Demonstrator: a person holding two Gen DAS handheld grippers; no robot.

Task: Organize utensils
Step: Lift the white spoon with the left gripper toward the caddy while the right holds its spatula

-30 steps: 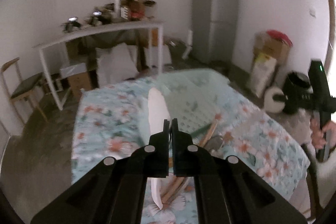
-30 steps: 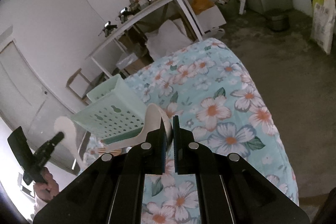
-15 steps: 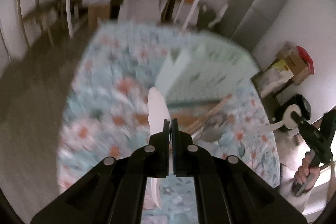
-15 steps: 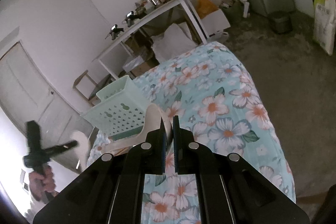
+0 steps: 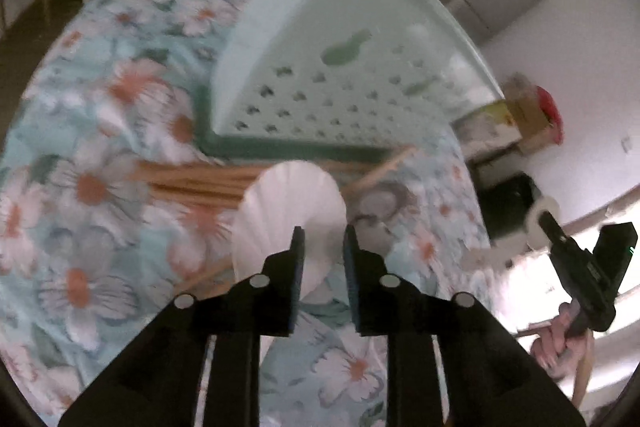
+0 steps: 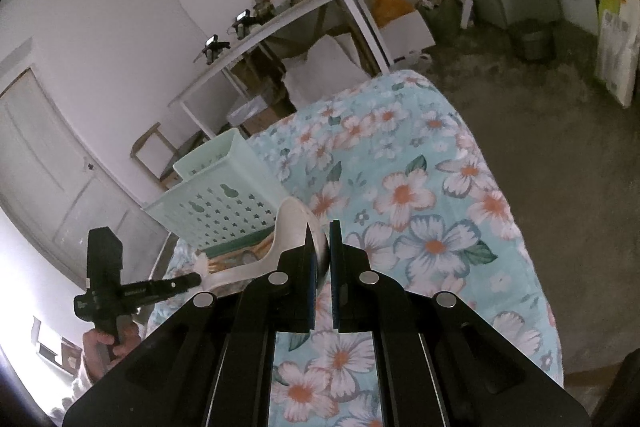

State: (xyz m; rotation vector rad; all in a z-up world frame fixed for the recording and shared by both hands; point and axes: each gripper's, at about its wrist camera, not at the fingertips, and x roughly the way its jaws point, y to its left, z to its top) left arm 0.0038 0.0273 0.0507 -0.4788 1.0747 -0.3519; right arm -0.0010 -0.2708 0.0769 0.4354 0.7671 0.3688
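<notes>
My left gripper (image 5: pixel 323 241) has its jaws opening, and the white spoon (image 5: pixel 289 215) sits mid-frame between them, pads off it, over the chopsticks (image 5: pixel 208 183) below the basket (image 5: pixel 340 67). My right gripper (image 6: pixel 323 241) is clamped on a ladle (image 6: pixel 294 227) at centre, over the floral worktop (image 6: pixel 420 227).

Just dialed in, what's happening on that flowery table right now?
A person is sorting utensils with a gripper in each hand. The left gripper is opening around a white spoon just in front of the mint basket, above wooden chopsticks lying on the floral cloth. The right gripper is shut on a white ladle, held near the basket.
</notes>
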